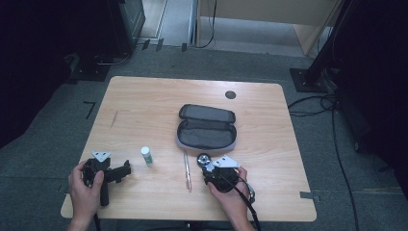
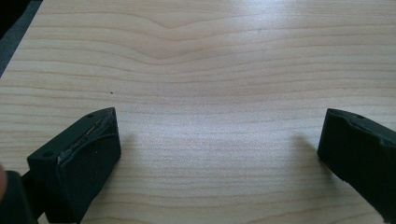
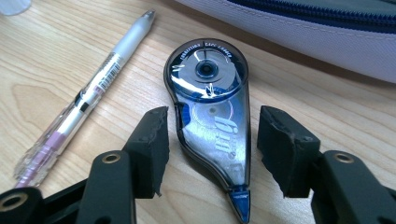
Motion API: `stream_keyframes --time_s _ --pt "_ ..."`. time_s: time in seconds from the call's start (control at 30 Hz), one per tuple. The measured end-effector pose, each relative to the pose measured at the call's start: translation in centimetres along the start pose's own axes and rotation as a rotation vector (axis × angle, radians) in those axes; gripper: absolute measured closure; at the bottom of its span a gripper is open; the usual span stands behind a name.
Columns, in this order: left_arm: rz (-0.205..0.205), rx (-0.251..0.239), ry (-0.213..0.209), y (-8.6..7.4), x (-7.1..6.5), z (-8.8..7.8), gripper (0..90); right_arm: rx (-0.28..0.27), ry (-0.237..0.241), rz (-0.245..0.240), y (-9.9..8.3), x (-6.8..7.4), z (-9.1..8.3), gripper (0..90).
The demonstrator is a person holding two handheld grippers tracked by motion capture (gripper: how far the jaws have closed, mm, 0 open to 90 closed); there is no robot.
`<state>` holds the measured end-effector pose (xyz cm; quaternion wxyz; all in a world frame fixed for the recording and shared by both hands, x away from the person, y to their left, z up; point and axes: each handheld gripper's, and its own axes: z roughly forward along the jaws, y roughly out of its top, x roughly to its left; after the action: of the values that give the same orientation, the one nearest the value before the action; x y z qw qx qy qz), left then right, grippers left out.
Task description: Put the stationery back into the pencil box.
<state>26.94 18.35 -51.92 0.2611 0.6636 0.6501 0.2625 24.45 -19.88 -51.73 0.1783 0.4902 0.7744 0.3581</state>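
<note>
A blue translucent correction tape dispenser (image 3: 205,70) lies flat on the wooden table (image 1: 144,106), just in front of an open grey pencil case (image 1: 207,127). My right gripper (image 3: 212,119) stands open astride the dispenser, with a small gap between each pad and its body. In the high view the right gripper (image 1: 208,166) sits right behind the dispenser (image 1: 204,158), held by a hand. My left gripper (image 1: 126,169) rests near the table's front left, jaws wide open over bare wood (image 2: 219,135).
A clear pen (image 1: 187,171) (image 3: 88,98) lies left of the dispenser. A small white tube with a green band (image 1: 146,155) stands between the two grippers. The case's pale edge (image 3: 303,28) is close beyond the dispenser. A black round cap (image 1: 230,95) sits at the far edge.
</note>
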Motion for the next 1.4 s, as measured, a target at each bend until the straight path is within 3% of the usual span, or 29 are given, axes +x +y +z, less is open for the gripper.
stream_keyframes --time_s 0.17,0.3,0.7,1.03,1.4 --pt "0.000 0.000 0.000 0.0 0.0 0.0 0.0 0.002 -0.021 -0.022 0.8 0.2 0.5 35.7" --pt "0.000 0.000 0.000 0.0 0.0 0.0 0.0 0.023 -0.006 -0.048 1.8 0.8 1.2 32.9" --pt "0.000 0.000 0.000 0.0 0.0 0.0 0.0 0.014 -0.027 -0.042 2.2 0.5 2.5 35.4" --pt "0.001 0.001 0.000 0.0 0.0 0.0 0.0 -0.031 -0.018 -0.043 1.6 0.4 2.5 35.3" --pt "0.000 0.000 0.000 0.0 0.0 0.0 0.0 -0.036 -0.033 -0.029 1.6 0.4 2.4 41.4"
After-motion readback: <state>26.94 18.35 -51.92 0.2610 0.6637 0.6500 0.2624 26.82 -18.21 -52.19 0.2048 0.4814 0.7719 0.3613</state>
